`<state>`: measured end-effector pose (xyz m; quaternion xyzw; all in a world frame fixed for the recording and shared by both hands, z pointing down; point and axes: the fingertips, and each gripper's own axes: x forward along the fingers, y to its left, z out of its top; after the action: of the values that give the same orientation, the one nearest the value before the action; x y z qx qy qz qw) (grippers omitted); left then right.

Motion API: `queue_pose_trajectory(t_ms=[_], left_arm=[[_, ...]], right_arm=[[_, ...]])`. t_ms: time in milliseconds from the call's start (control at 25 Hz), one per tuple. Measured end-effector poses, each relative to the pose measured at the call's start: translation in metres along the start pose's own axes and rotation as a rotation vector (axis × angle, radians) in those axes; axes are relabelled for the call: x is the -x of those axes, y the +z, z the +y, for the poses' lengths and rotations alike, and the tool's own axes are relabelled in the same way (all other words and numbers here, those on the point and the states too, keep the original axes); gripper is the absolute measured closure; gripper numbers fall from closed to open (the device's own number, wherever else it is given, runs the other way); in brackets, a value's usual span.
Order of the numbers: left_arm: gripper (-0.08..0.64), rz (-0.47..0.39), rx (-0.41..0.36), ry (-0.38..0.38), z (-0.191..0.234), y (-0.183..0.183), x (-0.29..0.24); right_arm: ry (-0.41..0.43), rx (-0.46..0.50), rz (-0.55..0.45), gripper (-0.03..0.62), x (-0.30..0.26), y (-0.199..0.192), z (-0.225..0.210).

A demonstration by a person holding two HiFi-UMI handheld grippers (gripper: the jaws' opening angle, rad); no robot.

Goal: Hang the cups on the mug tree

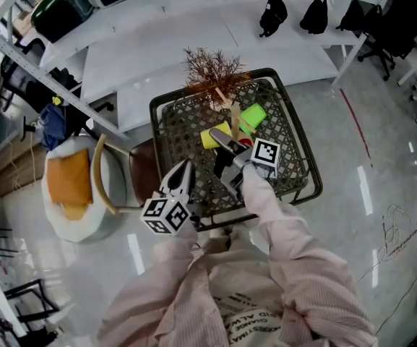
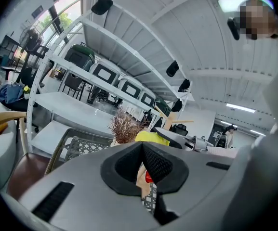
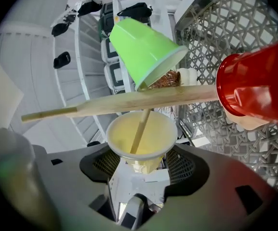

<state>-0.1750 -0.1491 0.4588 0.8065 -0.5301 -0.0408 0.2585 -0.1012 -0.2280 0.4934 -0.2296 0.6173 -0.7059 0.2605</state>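
Right gripper clamps the yellow cup, a mug tree peg inside it.
Green cup and red cup hang on other pegs, toward the table's far edge; left gripper closed, empty.

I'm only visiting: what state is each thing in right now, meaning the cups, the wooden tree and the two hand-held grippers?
yellow cup: clamped in the right gripper, a peg reaching into its mouth
green cup: hanging on a peg
red cup: hanging on a peg's end
mug tree: carrying two cups
right hand-held gripper: shut on the yellow cup
left hand-held gripper: shut, empty
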Motion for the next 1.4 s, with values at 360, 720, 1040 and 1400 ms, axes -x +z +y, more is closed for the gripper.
queue_pose_trajectory(t_ms=[360,720,1040,1400], left_arm=[[0.561,0.005,0.000,0.015,-0.002,-0.005,0.001],[0.561,0.001,0.004,0.022,-0.002,-0.006,0.004],[0.561,0.000,0.000,0.012,-0.009,-0.009,0.006],[0.561,-0.005,-0.004,0.001,-0.013,-0.009,0.016]], right_arm=[[0.039,-0.101,-0.022,0.308,0.003,0.008,-0.003],[0.052,-0.110,-0.031,0.288,0.006,0.004,-0.005],[0.051,-0.104,-0.019,0.278,0.014,-0.001,-0.006],[0.038,-0.051,0.040,0.279,0.021,-0.022,-0.002]])
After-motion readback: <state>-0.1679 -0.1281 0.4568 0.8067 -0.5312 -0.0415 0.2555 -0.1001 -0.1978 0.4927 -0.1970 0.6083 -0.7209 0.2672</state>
